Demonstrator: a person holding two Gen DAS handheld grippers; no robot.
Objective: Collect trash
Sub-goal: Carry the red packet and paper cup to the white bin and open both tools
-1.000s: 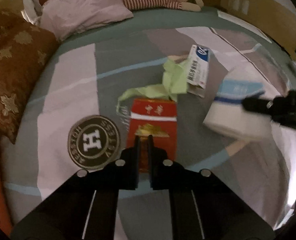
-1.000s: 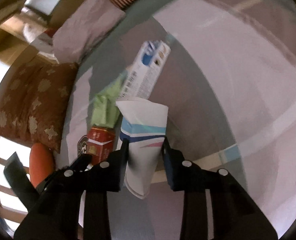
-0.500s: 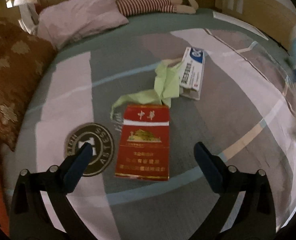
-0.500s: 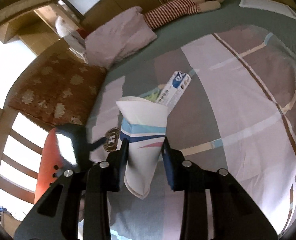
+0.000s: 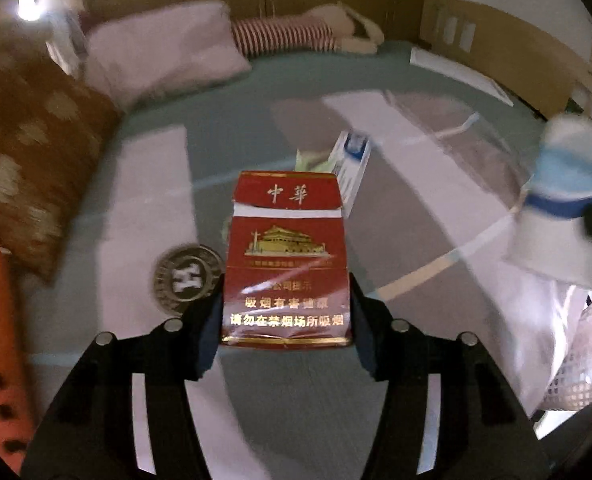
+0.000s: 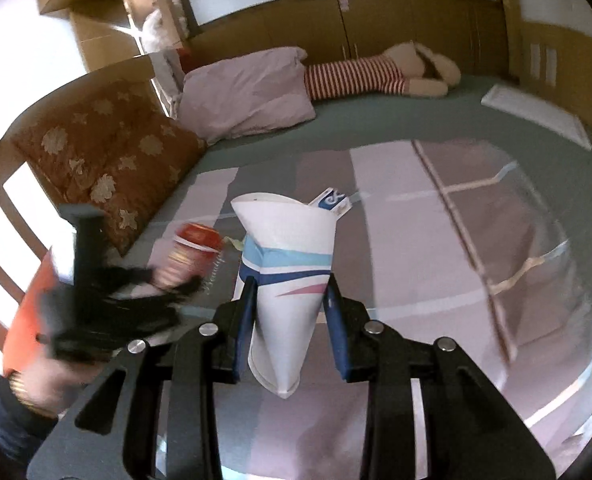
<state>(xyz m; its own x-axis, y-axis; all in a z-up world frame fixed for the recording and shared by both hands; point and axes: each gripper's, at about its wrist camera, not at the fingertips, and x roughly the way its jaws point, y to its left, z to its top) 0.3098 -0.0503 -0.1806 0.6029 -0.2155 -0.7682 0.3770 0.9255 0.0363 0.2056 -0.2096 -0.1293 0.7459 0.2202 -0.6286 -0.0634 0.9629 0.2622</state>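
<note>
Left wrist view: my left gripper (image 5: 286,312) is closing its jaws, and the red cigarette pack (image 5: 286,256) now stands between the pads, lifted off the bedspread (image 5: 144,200); half a second ago it lay flat there under wide-open fingers. The blue-and-white box (image 5: 353,168) stays on the bed behind it.

Right wrist view: my right gripper (image 6: 290,312) is still clamped on the crushed paper cup (image 6: 286,264), raised above the bed as before. The left gripper (image 6: 108,300) with the pack (image 6: 194,248) shows blurred at left.
</note>
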